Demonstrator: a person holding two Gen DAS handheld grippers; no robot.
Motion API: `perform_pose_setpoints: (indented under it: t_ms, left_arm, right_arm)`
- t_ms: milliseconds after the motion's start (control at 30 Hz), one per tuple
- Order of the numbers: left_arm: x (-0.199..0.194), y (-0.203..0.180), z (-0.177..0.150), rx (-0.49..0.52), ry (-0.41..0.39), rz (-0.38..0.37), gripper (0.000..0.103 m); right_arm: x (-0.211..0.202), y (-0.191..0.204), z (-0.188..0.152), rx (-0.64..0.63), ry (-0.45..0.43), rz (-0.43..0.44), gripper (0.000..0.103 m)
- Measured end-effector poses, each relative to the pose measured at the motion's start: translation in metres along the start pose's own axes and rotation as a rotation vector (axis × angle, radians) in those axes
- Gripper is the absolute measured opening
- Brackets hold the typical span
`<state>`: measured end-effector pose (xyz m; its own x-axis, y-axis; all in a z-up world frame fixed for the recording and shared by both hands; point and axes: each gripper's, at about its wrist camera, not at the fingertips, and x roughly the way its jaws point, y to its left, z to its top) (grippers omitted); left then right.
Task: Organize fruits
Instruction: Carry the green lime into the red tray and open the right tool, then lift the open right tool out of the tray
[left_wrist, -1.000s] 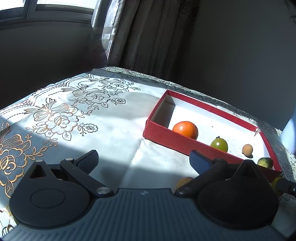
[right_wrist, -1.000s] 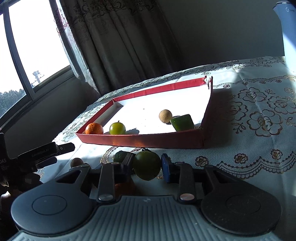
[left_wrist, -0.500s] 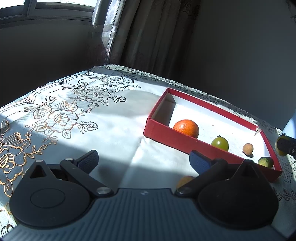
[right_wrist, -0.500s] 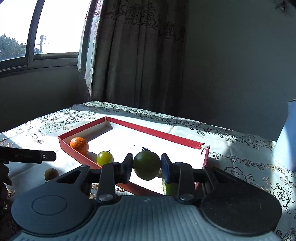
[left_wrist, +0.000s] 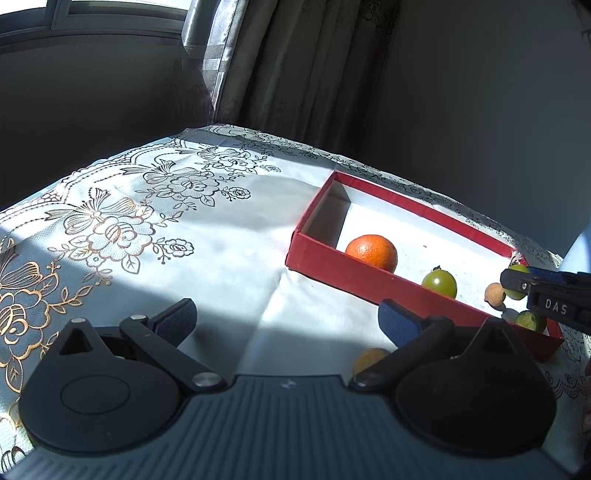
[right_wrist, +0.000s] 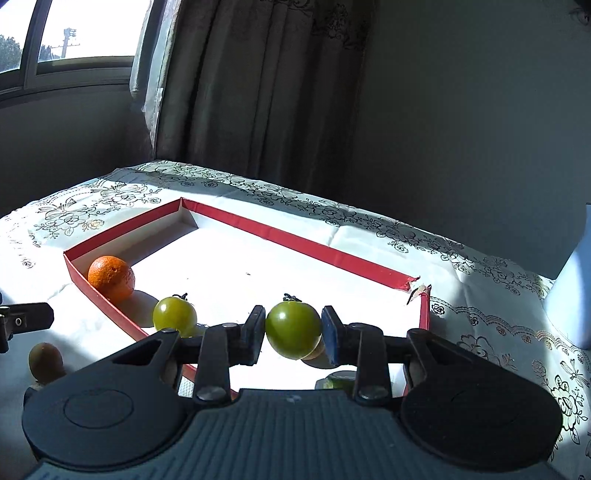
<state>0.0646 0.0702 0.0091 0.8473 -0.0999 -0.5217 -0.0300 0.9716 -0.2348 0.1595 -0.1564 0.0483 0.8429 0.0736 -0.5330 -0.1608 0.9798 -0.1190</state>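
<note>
Green tomato (right_wrist: 293, 329) sits clamped between the pads of the right hand-held gripper (right_wrist: 293, 330), and since a second ago it has travelled from low over the cloth in front of the red box (right_wrist: 303, 242) to a spot above the box's near wall, over the white floor. The view has also levelled out; a second ago it was rolled. That means the carry is nearly done, and what likely remains is lowering and releasing inside the box.

From the left wrist view the right hand-held gripper's tip (left_wrist: 517, 280) now pokes in at the far right over the box, where a second ago only a sliver showed at the frame edge. Left hand-held gripper (left_wrist: 286, 319) has not shifted; its jaws stand wide apart with nothing between them, over the worktop (left_wrist: 221, 266) with its white floral cloth.

Held tomato: smooth, glossy, round, dull green with a dark stem cap on top, sunlit with one bright highlight. Pads press on its left and right sides; it fills the gap.

Already in the box: orange (right_wrist: 110, 277) at the near left corner, a second green tomato (right_wrist: 174, 315) right of it, a small tan round fruit (left_wrist: 495, 293) and a cut green piece (left_wrist: 531, 320) near the right end. One brownish fruit (right_wrist: 45, 360) lies outside on the cloth, left of the box, so more sorting looks pending.
</note>
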Motion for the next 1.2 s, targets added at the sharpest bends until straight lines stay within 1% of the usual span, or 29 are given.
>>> perform_pose_setpoints:
  t_ms: [233, 400, 533, 567, 600, 633, 700, 733, 800, 867, 933, 967, 1000, 1067, 1167, 1200]
  left_arm:
    - [0.001, 0.000, 0.001, 0.001, 0.006, -0.001, 0.103]
    - [0.002, 0.001, 0.001, -0.001, 0.013, 0.000, 0.103]
    - [0.001, 0.001, 0.001, -0.003, 0.014, -0.001, 0.103]
    - [0.001, 0.001, 0.001, -0.003, 0.014, 0.000, 0.103]
    - [0.001, 0.001, 0.001, -0.003, 0.013, 0.000, 0.103]
    - [0.001, 0.001, 0.001, -0.004, 0.011, 0.000, 0.103]
    - [0.000, 0.000, 0.001, -0.003, 0.004, -0.001, 0.103]
    - [-0.001, 0.000, 0.001, -0.002, -0.001, -0.002, 0.103]
    - [-0.003, 0.000, 0.001, 0.000, -0.010, -0.005, 0.103]
    - [-0.007, 0.001, 0.001, -0.006, -0.028, -0.009, 0.103]
    - [-0.010, 0.001, 0.001, -0.011, -0.043, -0.006, 0.103]
    - [-0.011, 0.001, 0.001, -0.009, -0.045, -0.002, 0.103]
    - [-0.012, 0.001, 0.001, -0.007, -0.045, 0.002, 0.103]
    - [-0.015, 0.000, 0.001, 0.004, -0.047, 0.013, 0.103]
    - [-0.017, -0.003, -0.001, 0.036, -0.041, 0.045, 0.103]
    - [-0.017, -0.004, -0.002, 0.050, -0.035, 0.063, 0.103]
  right_arm:
    - [0.015, -0.002, -0.003, -0.001, 0.021, -0.013, 0.032]
    - [0.017, -0.004, -0.002, 0.013, 0.019, -0.018, 0.032]
    - [0.018, -0.009, -0.005, 0.043, 0.036, -0.006, 0.034]
    - [0.016, -0.011, -0.006, 0.055, 0.035, -0.005, 0.039]
    - [0.014, -0.014, -0.006, 0.066, 0.032, -0.002, 0.046]
    - [0.010, -0.018, -0.007, 0.082, 0.024, 0.005, 0.050]
    - [-0.004, -0.028, -0.011, 0.115, -0.008, 0.006, 0.065]
    - [-0.014, -0.034, -0.014, 0.131, -0.029, 0.011, 0.067]
    - [-0.030, -0.046, -0.022, 0.153, -0.049, 0.019, 0.068]
    - [-0.043, -0.058, -0.034, 0.179, -0.043, 0.014, 0.068]
    - [-0.053, -0.071, -0.048, 0.213, -0.020, 0.005, 0.068]
    - [-0.056, -0.078, -0.056, 0.229, 0.002, -0.002, 0.070]
    - [-0.058, -0.082, -0.062, 0.241, 0.015, -0.007, 0.073]
    - [-0.059, -0.090, -0.073, 0.269, 0.026, -0.018, 0.075]
    - [-0.054, -0.100, -0.083, 0.333, 0.056, 0.002, 0.076]
    - [-0.053, -0.100, -0.083, 0.335, 0.058, 0.005, 0.076]
